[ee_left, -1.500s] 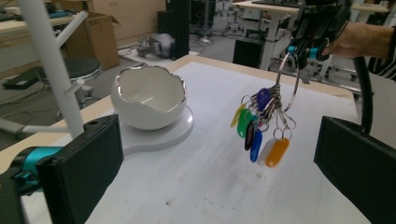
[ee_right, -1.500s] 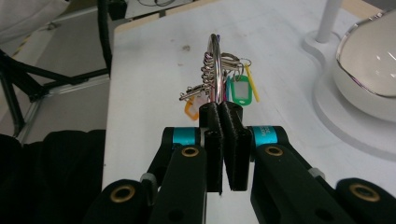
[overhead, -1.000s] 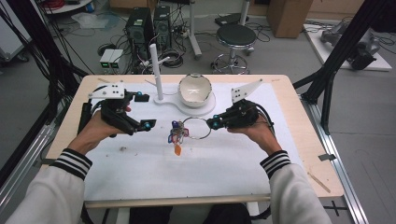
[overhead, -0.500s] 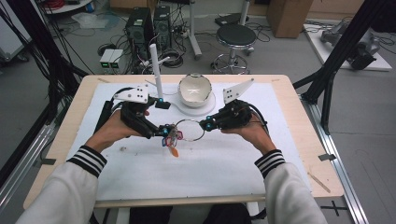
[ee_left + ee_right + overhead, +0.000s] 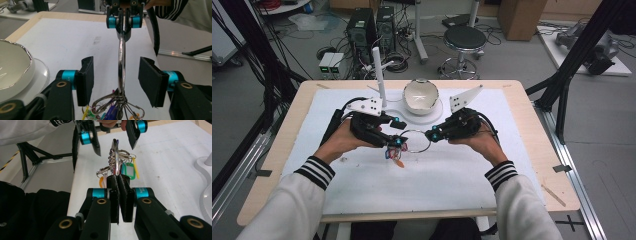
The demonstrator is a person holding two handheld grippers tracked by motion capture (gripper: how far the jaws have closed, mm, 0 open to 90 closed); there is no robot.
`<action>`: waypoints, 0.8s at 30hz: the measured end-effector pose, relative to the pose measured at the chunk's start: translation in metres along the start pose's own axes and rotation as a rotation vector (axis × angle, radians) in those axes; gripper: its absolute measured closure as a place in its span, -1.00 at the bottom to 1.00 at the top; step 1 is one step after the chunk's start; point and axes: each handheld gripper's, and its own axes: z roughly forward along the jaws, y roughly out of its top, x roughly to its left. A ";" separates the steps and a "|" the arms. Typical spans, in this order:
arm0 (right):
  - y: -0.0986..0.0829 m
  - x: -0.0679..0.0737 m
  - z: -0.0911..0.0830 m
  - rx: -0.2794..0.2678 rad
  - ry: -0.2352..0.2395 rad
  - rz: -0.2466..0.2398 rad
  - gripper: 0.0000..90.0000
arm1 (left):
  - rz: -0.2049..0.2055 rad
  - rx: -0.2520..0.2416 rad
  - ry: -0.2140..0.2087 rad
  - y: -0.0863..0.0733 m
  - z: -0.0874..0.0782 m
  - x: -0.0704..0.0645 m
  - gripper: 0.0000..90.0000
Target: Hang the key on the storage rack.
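A large metal key ring (image 5: 414,141) hangs above the white mat, edge-on in the left gripper view (image 5: 121,65) and in the right gripper view (image 5: 115,157). A bunch of small clips and coloured tags (image 5: 393,153) dangles from its left side, also seen as tags (image 5: 127,167). My right gripper (image 5: 430,135) is shut on the ring's right side (image 5: 119,181). My left gripper (image 5: 399,141) is open, its pads (image 5: 86,77) standing on either side of the ring near the clips, apart from it.
A shiny white bowl (image 5: 420,95) sits on a white base plate (image 5: 436,114) at the back centre, with a white upright post (image 5: 378,75) to its left. The white mat (image 5: 437,175) covers the wooden table (image 5: 522,92).
My left gripper has moved right from the left part of the mat and now straddles the ring's left side. The right gripper has held the ring nearly still.
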 end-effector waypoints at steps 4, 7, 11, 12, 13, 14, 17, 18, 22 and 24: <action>0.000 0.000 0.000 -0.001 0.000 -0.004 0.97 | -0.017 0.011 -0.003 0.000 0.001 0.001 0.27; 0.000 0.001 0.000 0.004 0.003 -0.004 0.97 | -0.017 0.019 -0.004 0.000 0.001 0.001 0.34; 0.000 0.001 0.002 0.009 0.004 -0.008 0.97 | -0.019 0.029 -0.004 0.000 0.002 0.001 0.48; 0.001 0.001 0.002 0.011 0.003 -0.009 0.97 | -0.019 0.029 -0.004 0.000 0.002 0.001 0.52; 0.000 0.001 0.002 0.011 0.003 -0.009 0.97 | -0.020 0.032 -0.006 0.000 0.002 0.001 0.57; 0.001 0.001 0.002 0.011 0.002 -0.007 0.97 | -0.026 0.035 -0.007 -0.001 0.002 0.001 0.60; 0.001 0.001 0.002 0.009 0.000 -0.010 0.97 | -0.020 0.038 -0.009 0.000 0.001 0.001 0.68; 0.000 0.001 0.001 0.009 0.003 -0.005 0.96 | -0.014 0.039 -0.011 0.000 0.001 0.000 0.73; 0.000 0.001 0.001 0.009 -0.001 -0.005 0.96 | -0.002 0.048 -0.012 0.000 0.001 -0.001 0.87; 0.000 0.001 0.002 0.008 0.001 -0.004 0.96 | -0.004 0.046 -0.014 0.000 0.002 -0.001 0.90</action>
